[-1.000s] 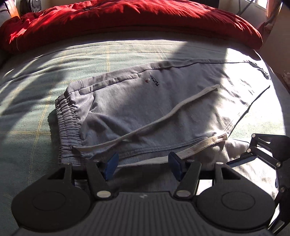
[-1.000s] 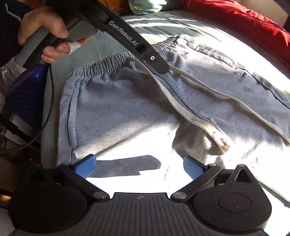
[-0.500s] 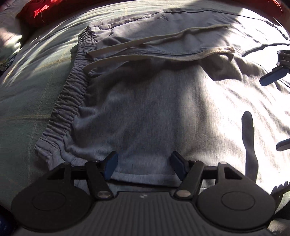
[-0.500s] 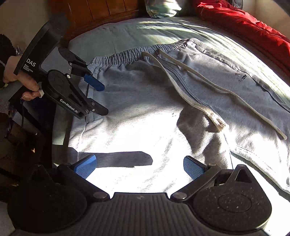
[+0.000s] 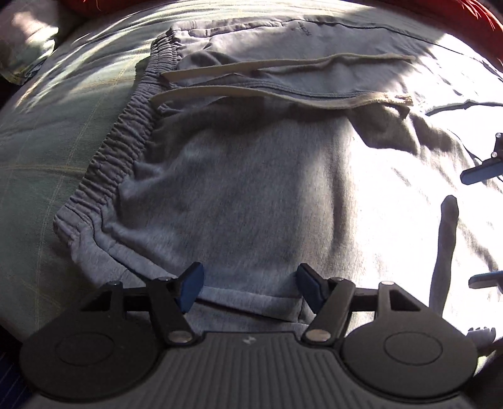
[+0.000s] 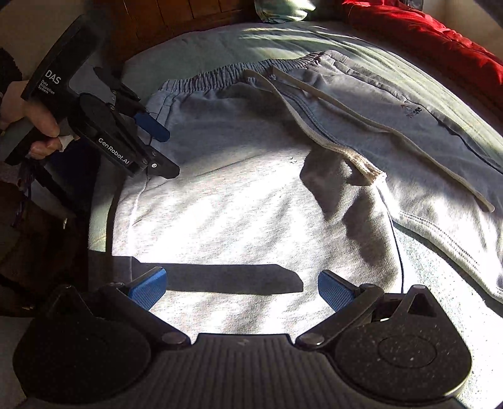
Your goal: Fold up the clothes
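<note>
Grey sweat shorts [image 5: 251,188] lie flat on the bed, elastic waistband [image 5: 119,148] to the left, two pale drawstrings [image 5: 283,94] trailing across the far leg. My left gripper [image 5: 250,284] is open and points steeply down over the near side seam, with cloth below its pads and nothing pinched. The right wrist view shows it [image 6: 158,149] by the shorts' [image 6: 251,204] left edge, held by a hand [image 6: 34,126]. My right gripper [image 6: 241,289] is open above the sunlit near leg; its fingers also show at the edge [image 5: 482,226].
A pale green checked sheet [image 5: 47,141] covers the bed. A red duvet [image 6: 424,41] is bunched along the far side. A wooden headboard [image 6: 188,12] and a pillow [image 6: 279,9] lie beyond the waistband. Strong sunlight casts hard shadows over the cloth.
The left gripper has drawn back from the drawstrings to the shorts' near seam and tipped downward. The right gripper has shifted slightly. Both have stayed open.
</note>
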`<state>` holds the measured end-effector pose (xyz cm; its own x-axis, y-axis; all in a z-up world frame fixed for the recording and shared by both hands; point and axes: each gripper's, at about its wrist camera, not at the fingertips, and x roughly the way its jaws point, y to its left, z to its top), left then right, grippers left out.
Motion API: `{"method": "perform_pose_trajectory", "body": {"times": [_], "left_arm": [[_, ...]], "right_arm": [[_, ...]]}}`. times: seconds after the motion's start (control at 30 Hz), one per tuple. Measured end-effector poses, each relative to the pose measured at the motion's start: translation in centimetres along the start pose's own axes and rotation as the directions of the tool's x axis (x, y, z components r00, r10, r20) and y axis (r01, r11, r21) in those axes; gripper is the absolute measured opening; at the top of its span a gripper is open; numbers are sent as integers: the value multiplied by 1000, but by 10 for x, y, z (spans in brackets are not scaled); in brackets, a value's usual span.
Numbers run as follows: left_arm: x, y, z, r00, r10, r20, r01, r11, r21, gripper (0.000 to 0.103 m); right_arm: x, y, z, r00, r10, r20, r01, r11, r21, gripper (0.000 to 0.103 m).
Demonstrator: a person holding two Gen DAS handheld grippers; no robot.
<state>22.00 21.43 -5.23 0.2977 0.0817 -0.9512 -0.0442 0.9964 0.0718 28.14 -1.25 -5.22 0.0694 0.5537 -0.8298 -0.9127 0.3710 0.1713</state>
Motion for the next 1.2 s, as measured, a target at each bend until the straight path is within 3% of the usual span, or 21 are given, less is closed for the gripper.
{"method": "perform_pose_trajectory", "body": {"times": [0.13,0.37,0.47,0.63,0.77,0.87,0.93,1.07,1.2], "left_arm": [[-12,11,35,998,-22,63,20,999,37,63],[-7,45,122,976,-95,196,78,993,94,61],[5,63,158,974,-101,205,75,989,129,50],[31,103,212,963,-109,246,62,980,190,50],[57,142,249,969,-103,224,53,975,218,48],[71,172,265,969,-122,216,85,981,172,48],[76,186,270,962,-171,211,146,981,127,48],[80,194,265,940,-238,243,212,969,130,49],[77,202,254,930,-259,260,243,965,94,48]], "right_arm": [[-3,-6,9,999,-33,16,33,999,10,103],[-5,-18,39,993,-107,42,108,994,-24,103],[-6,-27,54,991,-119,55,120,993,-11,103],[-3,-48,80,992,-117,50,117,993,13,103],[-1,-69,102,995,-96,41,95,995,16,103],[5,-83,118,994,-103,38,103,995,2,103],[10,-92,130,994,-103,42,103,995,-1,103],[21,-105,157,996,-77,51,76,997,17,103],[29,-115,189,998,-31,59,32,999,-19,103]]}}
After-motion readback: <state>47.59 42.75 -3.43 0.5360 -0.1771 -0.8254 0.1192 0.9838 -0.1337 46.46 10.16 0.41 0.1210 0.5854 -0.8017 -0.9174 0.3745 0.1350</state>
